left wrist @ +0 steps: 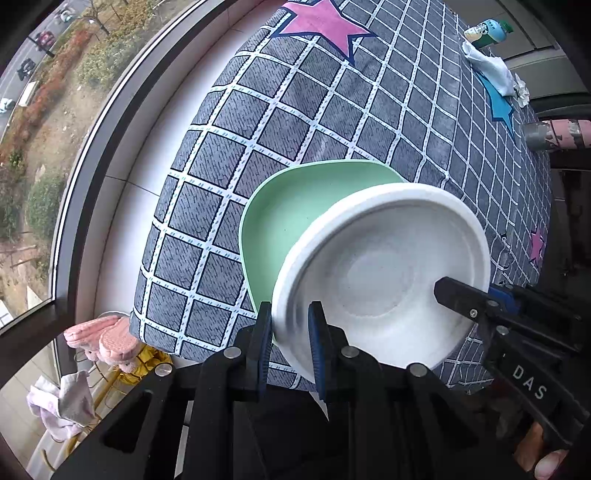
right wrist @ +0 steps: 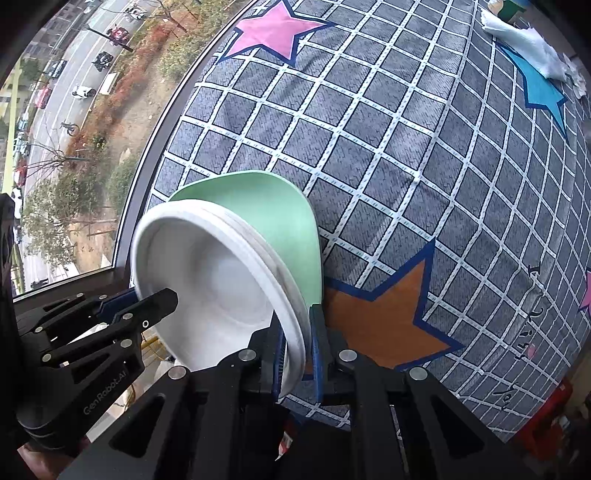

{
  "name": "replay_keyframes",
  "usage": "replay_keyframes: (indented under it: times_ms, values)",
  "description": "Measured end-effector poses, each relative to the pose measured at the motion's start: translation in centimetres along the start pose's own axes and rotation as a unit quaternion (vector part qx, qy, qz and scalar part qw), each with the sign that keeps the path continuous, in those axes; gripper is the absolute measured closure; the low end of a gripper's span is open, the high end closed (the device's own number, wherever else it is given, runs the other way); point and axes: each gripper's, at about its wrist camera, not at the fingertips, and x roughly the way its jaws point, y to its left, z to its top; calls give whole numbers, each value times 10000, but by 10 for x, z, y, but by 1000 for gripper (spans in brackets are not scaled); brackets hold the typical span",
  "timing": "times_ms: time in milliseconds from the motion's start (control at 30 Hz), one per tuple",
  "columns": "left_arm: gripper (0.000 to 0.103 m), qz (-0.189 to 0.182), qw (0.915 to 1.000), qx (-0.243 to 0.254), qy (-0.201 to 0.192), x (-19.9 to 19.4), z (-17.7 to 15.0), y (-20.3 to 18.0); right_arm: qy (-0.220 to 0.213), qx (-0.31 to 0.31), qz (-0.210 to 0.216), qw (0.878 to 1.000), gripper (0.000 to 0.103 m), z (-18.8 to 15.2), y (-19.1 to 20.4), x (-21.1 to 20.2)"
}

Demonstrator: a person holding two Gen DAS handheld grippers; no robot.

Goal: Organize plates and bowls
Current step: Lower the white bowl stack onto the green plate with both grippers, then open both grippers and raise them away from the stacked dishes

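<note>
A: Start with the left wrist view. How does the left gripper [left wrist: 290, 343] sit?

B: It reaches in from six o'clock, its two blue-padded fingers [left wrist: 317, 347] clamped on the near rim of the white bowl [left wrist: 380, 273]. The bowl is tipped, its mouth facing the camera, and covers part of the green plate [left wrist: 284, 218] behind it at ten o'clock.

A: And the other tool?

B: The right gripper [left wrist: 465, 299] comes in from four o'clock, one black finger lying inside the bowl. A fingertip of the person's hand [left wrist: 546, 461] shows at five o'clock.

A: What lies beneath?

B: A checked grey tablecloth [left wrist: 332, 110] with a pink star [left wrist: 321, 22]; a white cloth [left wrist: 491, 66] sits at one o'clock, beside a bottle [left wrist: 487, 33].

A: Now the right wrist view.

B: The right gripper [right wrist: 297, 350] rises from six o'clock, fingers closed on the white bowl's [right wrist: 221, 280] rim; the green plate [right wrist: 269, 214] may be pinched with it, though I cannot be sure. The left gripper [right wrist: 155, 301] enters from eight o'clock, one finger inside the bowl. An orange star [right wrist: 384, 317] on the tablecloth [right wrist: 369, 129] lies just right of the plate.
</note>
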Motion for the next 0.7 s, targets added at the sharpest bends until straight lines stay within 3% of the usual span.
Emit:
replay_keyframes:
  times_ms: [500,533,567,600,633,667,700]
  values:
    - [82,115,9998,-115,-66,-4,8,4,181,44,161,9997,87,16,9,8]
    - [80,102,9998,-142,-88,-5,8,5,217,103,237,9994,81,17,8,9]
    - [69,140,9997,-156,-112,-6,7,5,242,162,354,9990,73,18,6,11]
    - [59,211,9995,-173,-137,-7,8,6,220,184,395,9988,38,18,5,11]
    - [42,340,9990,-197,-195,-8,8,8,140,214,321,9992,11,20,2,9]
    - [28,365,9988,-209,-262,-11,8,10,-42,262,80,9996,9,21,-1,2]
    - [25,371,9984,-230,-355,-15,8,11,-245,288,-30,9993,9,21,-5,-5]
